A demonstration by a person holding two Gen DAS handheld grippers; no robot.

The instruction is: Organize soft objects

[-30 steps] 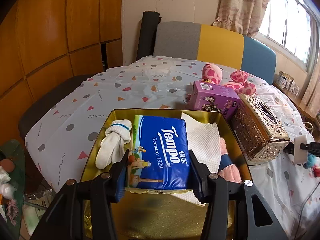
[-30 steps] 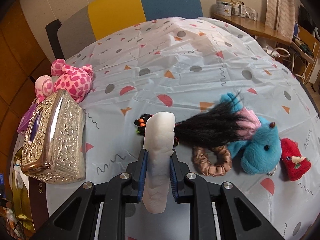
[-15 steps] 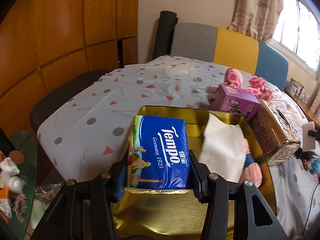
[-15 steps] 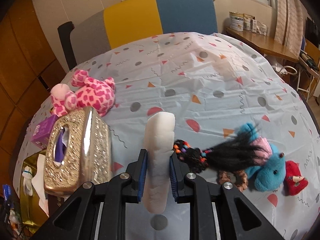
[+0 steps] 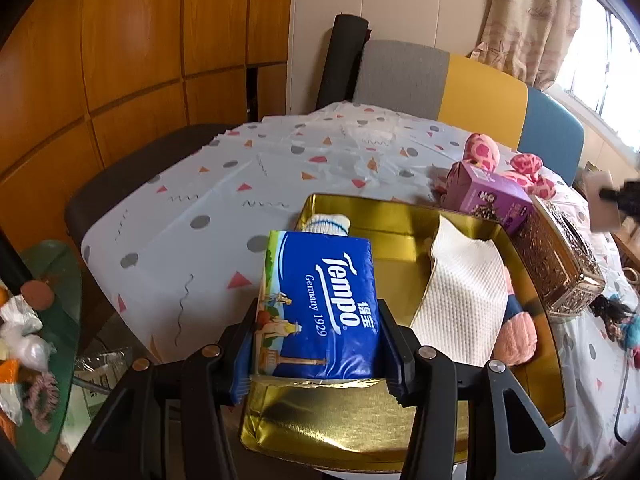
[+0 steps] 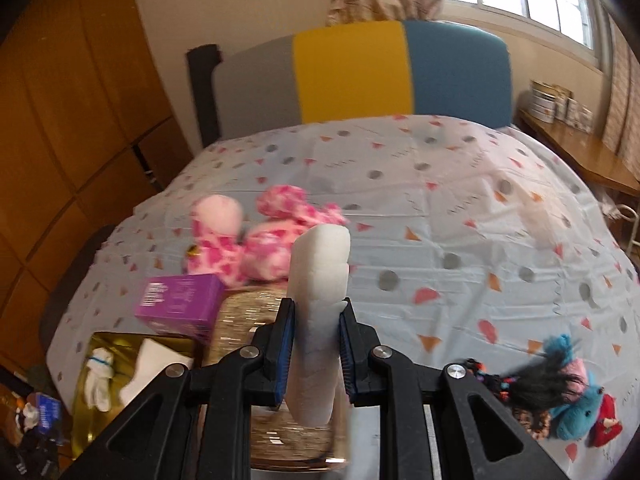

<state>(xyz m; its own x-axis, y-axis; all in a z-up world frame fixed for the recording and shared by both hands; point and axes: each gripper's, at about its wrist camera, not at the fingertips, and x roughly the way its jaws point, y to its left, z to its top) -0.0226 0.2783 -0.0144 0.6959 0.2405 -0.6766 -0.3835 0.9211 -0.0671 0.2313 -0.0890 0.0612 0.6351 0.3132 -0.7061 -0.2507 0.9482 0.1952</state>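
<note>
Left jaws: we see the left gripper clamped on a blue tissue pack, pads pressed against both of its long sides.
Right jaws: narrow, and the right gripper pinches a white soft pad that stands up between the pads and sticks out past them above and below.
Tissue pack position: we have it held over the near left part of the gold tray, print side facing up at us.
Tray contents: a white sock with a blue stripe peeks out behind the pack, a white paper towel lies to its right, and something pink and fluffy sits against the right wall.
Beside the tray: a purple box at the far right corner, and an ornate metal tissue box along the right side.
Worktop: a patterned cloth covers it, with a pink spotted plush beyond the purple box.
Right edge of the worktop: a blue plush, a black tuft of hair and a small red toy lie close together.
Right wrist view: blurred, so we cannot tell finer detail there.
</note>
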